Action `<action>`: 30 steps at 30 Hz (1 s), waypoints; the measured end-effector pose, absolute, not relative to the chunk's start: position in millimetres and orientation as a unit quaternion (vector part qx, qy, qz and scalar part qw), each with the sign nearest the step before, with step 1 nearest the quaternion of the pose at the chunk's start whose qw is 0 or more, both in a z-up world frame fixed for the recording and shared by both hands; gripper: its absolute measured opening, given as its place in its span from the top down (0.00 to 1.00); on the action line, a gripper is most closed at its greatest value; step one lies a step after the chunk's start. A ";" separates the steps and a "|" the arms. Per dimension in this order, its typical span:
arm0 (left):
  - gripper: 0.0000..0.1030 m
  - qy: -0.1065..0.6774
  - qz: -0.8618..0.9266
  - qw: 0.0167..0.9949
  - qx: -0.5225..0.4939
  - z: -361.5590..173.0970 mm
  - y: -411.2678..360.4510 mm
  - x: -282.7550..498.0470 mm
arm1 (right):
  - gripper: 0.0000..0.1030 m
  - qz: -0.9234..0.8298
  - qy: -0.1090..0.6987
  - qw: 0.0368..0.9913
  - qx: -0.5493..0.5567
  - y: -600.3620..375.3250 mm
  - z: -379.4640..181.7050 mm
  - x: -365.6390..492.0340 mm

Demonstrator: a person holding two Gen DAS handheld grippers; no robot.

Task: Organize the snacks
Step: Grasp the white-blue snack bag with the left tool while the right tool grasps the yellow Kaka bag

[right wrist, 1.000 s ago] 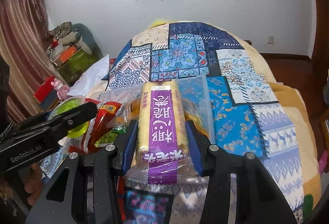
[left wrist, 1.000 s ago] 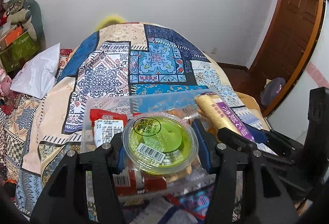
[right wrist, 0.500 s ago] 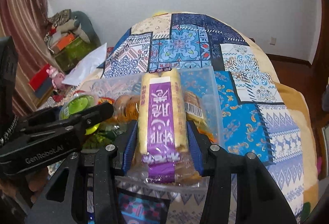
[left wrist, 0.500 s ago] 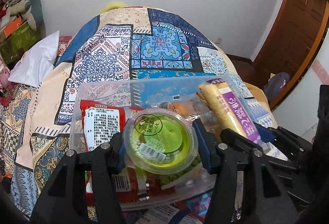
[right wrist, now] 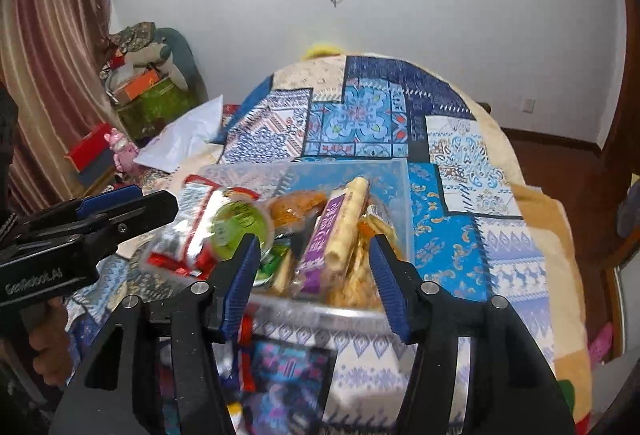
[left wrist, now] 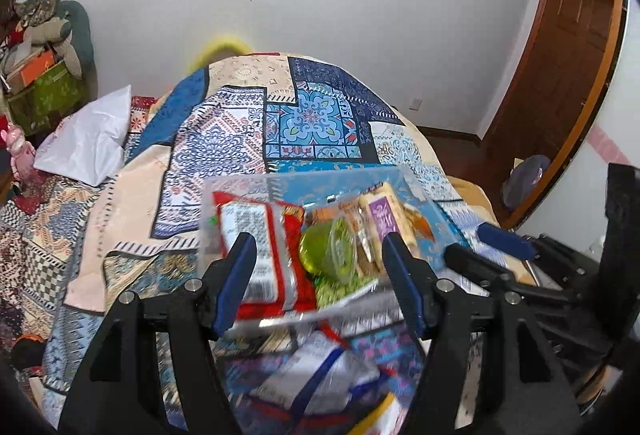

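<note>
left wrist view, left tool (left wrist: 316, 283) spread empty, right tool (right wrist: 310, 281) spread empty, green jelly cup (left wrist: 330, 249) in clear bin (left wrist: 224, 191)

The left hand-held gripper (left wrist: 318, 259) is hovering with its blue-padded fingers (left wrist: 236, 275) spread wide, gripping nothing. Just to its right, the right hand-held gripper (right wrist: 314, 263) is likewise gaping, its fingers pointing forward and slightly downward.

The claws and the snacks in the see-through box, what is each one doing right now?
Left claw: open, holding nothing.
Right claw: open, holding nothing.
Round green jelly cup with clear lid: tipped on its side in the box.
Long yellow roll in purple-labelled wrapper: lying slanted on the other snacks.
Red snack packet with white label: lying in the box.
Clear plastic box: open, filled with snacks.
</note>
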State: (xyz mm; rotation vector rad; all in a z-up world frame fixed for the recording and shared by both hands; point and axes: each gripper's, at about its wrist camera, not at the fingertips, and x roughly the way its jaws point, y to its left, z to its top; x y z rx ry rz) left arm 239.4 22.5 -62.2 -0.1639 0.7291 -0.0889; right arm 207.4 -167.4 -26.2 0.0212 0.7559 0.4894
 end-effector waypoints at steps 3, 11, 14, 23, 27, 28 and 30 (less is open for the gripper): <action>0.34 0.360 -0.039 0.930 -0.069 -63.0 25.2 218.4 | 0.41 0.240 0.360 0.902 0.006 -172.0 -22.5 186.8; 0.32 0.392 -0.030 0.918 -0.048 -91.5 34.0 160.1 | 0.31 0.250 0.375 0.892 -0.026 -173.3 -38.9 134.4; 0.32 0.409 -0.028 0.911 -0.042 -106.3 36.4 139.8 | 0.30 0.262 0.390 0.882 -0.041 -166.8 -50.2 120.7; 0.32 0.446 -0.023 0.894 -0.037 -142.0 41.1 108.8 | 0.30 0.298 0.467 0.831 -0.056 -138.9 -103.8 108.0; 0.29 0.446 -0.024 0.893 -0.055 -143.3 45.7 114.9 | 0.30 0.307 0.494 0.810 -0.076 -124.3 -123.5 109.1; 0.27 0.443 -0.024 0.894 -0.057 -142.2 45.9 117.0 | 0.30 0.304 0.493 0.811 -0.082 -122.5 -126.6 109.6; 0.25 0.438 -0.026 0.897 -0.059 -139.0 45.3 122.7 | 0.30 0.300 0.486 0.816 -0.087 -121.0 -129.2 110.2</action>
